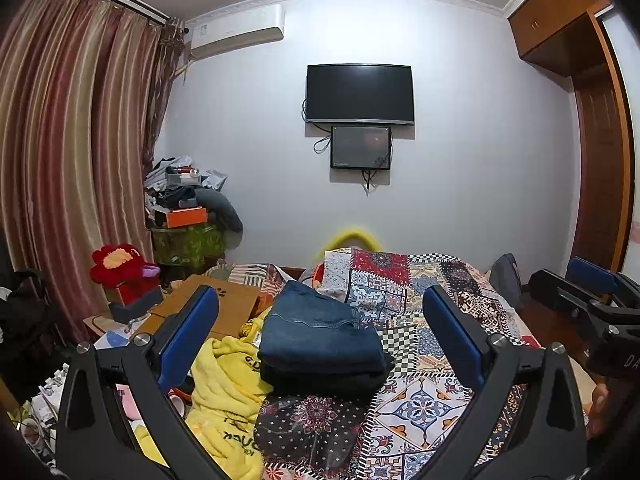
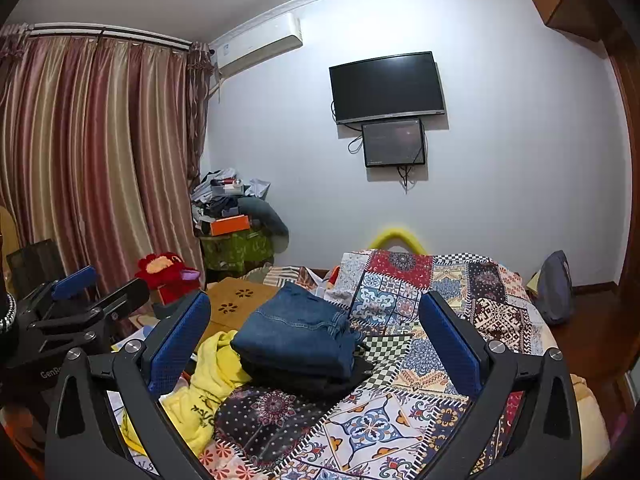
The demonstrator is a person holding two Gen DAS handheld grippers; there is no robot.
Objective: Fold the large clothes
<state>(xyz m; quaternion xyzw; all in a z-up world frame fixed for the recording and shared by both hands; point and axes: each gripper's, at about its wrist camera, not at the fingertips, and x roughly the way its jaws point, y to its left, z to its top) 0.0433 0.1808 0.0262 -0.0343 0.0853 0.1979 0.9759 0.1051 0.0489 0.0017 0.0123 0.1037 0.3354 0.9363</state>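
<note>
Folded blue jeans (image 1: 316, 328) lie on top of a folded dark garment (image 1: 324, 380) on the patchwork bedspread (image 1: 420, 408). A crumpled yellow garment (image 1: 228, 392) lies to their left. My left gripper (image 1: 320, 300) is open and empty, held above the bed with the stack between its blue pads. My right gripper (image 2: 316, 304) is also open and empty, with the jeans (image 2: 296, 332) and the yellow garment (image 2: 208, 376) in front of it. The right gripper shows at the right edge of the left wrist view (image 1: 576, 292); the left one at the left of the right wrist view (image 2: 84, 296).
A cardboard box (image 1: 212, 304) and a red plush toy (image 1: 120, 268) sit left of the bed. A cluttered pile (image 1: 188, 204) stands by the striped curtain (image 1: 72, 140). A TV (image 1: 358, 94) hangs on the far wall. A wooden wardrobe (image 1: 600, 160) stands at right.
</note>
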